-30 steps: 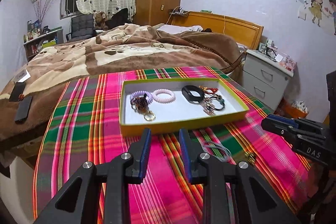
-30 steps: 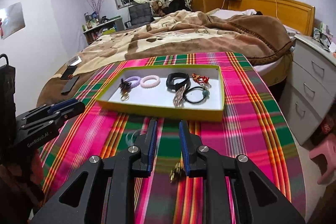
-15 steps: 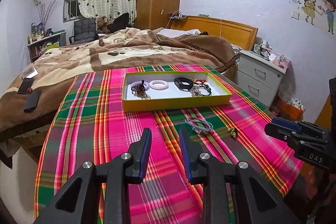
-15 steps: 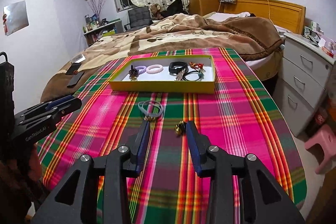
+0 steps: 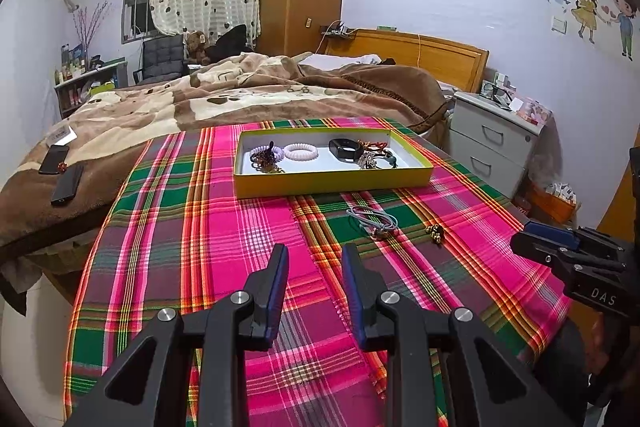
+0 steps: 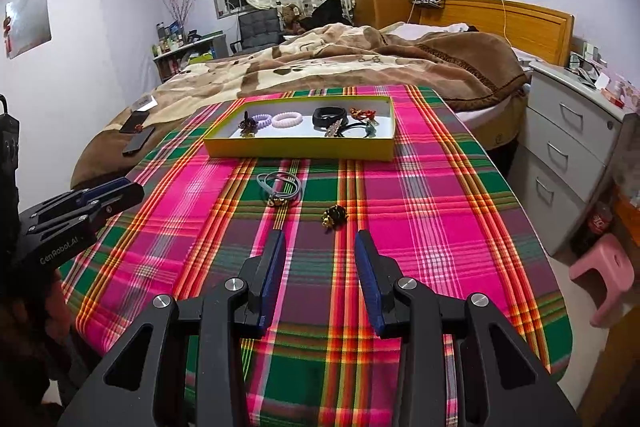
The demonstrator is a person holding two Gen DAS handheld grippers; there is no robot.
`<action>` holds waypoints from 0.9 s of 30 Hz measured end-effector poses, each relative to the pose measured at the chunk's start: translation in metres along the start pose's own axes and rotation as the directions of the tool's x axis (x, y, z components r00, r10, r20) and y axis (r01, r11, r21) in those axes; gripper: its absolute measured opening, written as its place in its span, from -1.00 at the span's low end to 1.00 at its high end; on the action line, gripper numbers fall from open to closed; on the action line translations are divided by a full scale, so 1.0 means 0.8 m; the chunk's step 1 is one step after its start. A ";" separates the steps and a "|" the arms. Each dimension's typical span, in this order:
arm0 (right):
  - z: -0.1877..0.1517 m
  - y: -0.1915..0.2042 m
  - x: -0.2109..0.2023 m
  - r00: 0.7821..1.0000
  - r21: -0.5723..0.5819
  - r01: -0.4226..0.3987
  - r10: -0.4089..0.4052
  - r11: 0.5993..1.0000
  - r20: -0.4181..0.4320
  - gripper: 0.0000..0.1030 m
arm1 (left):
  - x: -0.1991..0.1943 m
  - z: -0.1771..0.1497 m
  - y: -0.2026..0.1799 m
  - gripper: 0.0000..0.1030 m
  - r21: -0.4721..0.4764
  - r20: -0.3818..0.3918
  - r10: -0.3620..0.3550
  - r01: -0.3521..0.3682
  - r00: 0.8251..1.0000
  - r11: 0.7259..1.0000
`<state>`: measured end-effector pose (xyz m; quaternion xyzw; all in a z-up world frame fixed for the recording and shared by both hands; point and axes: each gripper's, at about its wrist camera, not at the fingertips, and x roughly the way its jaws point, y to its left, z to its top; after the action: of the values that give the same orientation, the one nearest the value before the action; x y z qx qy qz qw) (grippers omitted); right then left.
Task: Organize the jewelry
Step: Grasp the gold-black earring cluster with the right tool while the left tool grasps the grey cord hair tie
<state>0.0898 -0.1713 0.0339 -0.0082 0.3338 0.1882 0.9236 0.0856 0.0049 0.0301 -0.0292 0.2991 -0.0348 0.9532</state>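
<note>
Both hand-held grippers have pulled back from the yellow tray (image 6: 298, 149). The right hand-held gripper (image 6: 320, 267) has opened wide and holds nothing; the left hand-held gripper (image 5: 314, 281) is half open, empty. In front of the tray, the grey bracelet (image 6: 279, 187) and gold-black trinket (image 6: 334, 215) lie on the table (image 6: 440, 227), not yet sorted.

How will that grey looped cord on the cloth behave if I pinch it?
The grey cord is thin and lies in slack loops, so it will probably droop. Its small gold charm may swing below. It looks light; flat on the plaid cloth, it may slip from the fingers.
</note>
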 end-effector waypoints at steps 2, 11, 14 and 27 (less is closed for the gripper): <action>0.000 0.002 -0.001 1.000 -0.003 -0.001 0.001 1.000 0.002 -0.29 | 0.001 0.000 0.000 -0.48 0.000 0.001 -0.001 0.001 1.000 1.000; -0.001 0.000 0.004 1.000 0.001 0.005 -0.005 1.000 -0.011 -0.29 | 0.012 0.002 0.001 -0.48 -0.007 -0.022 -0.003 0.002 1.000 1.000; -0.001 -0.001 0.013 1.000 0.001 0.005 -0.005 1.000 -0.022 -0.29 | 0.021 0.005 -0.002 -0.48 0.006 -0.031 -0.007 0.007 0.999 1.000; 0.015 -0.006 0.074 0.996 0.023 0.012 -0.010 1.000 -0.084 -0.29 | 0.068 0.027 -0.009 -0.48 0.021 -0.073 -0.052 0.054 0.996 0.998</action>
<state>0.1405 -0.1540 0.0058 -0.0073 0.3744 0.1788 0.9098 0.1422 -0.0065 0.0179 -0.0248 0.3321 -0.0647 0.9407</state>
